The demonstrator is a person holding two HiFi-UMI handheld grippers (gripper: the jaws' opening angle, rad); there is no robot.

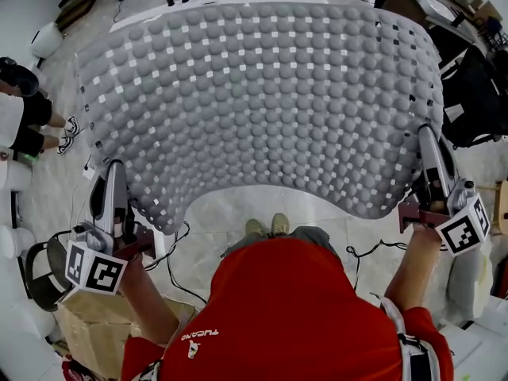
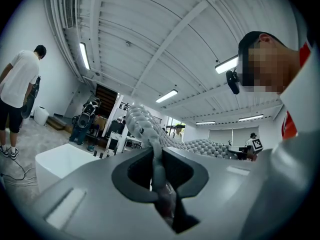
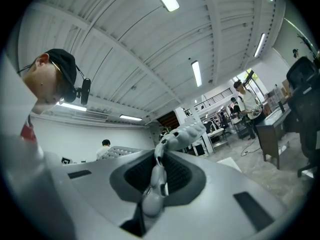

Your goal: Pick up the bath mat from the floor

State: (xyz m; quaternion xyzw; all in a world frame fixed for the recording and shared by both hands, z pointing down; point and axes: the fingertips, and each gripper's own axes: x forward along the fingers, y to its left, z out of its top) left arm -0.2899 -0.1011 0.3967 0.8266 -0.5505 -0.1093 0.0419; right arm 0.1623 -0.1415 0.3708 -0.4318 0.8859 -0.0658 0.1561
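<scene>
The grey pebbled bath mat point(image 1: 262, 101) is lifted and spread wide before the person (clear of the floor, I judge). Its 2 near corners are pinched by the left gripper point(image 1: 117, 182) and right gripper point(image 1: 429, 145); pick-up looks essentially done.

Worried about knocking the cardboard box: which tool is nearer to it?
Left. The left tool, shut on one near corner of the bath mat, is just above the cardboard box in the head view. The right tool grips the other near corner, beyond the person.
</scene>
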